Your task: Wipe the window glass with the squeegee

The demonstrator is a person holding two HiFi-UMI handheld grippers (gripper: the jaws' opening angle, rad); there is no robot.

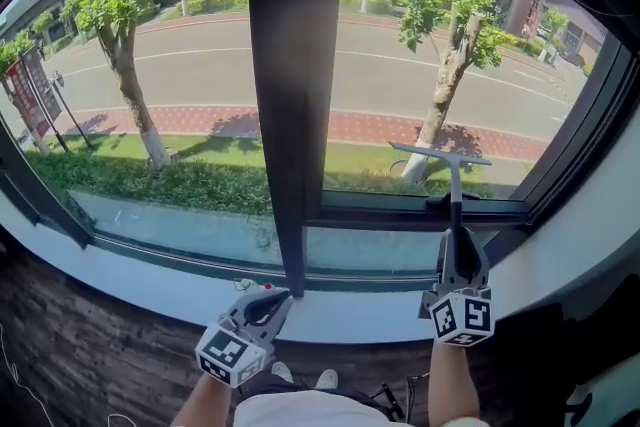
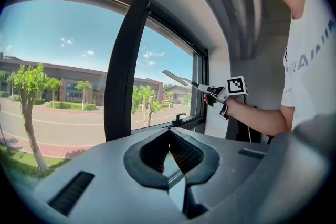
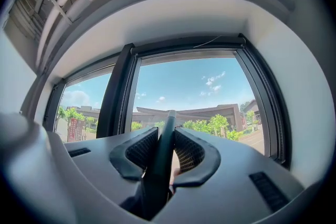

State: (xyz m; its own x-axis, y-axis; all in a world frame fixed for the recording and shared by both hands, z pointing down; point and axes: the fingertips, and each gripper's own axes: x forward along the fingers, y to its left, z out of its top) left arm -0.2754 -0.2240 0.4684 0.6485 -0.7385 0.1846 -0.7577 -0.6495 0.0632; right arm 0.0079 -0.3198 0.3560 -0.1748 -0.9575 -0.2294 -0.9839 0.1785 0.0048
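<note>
Two grippers face a street-side window: the right gripper [image 1: 458, 237] clamps its jaws on the handle of the squeegee [image 1: 453, 177], blade raised at the lower right window glass [image 1: 420, 65], while the left gripper [image 1: 270, 298], jaws closed and empty, hangs low beside the dark mullion [image 1: 290, 65].

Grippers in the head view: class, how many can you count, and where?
2. The left gripper, empty, sits low by the centre post; the right gripper holds the squeegee up before the right pane.
</note>
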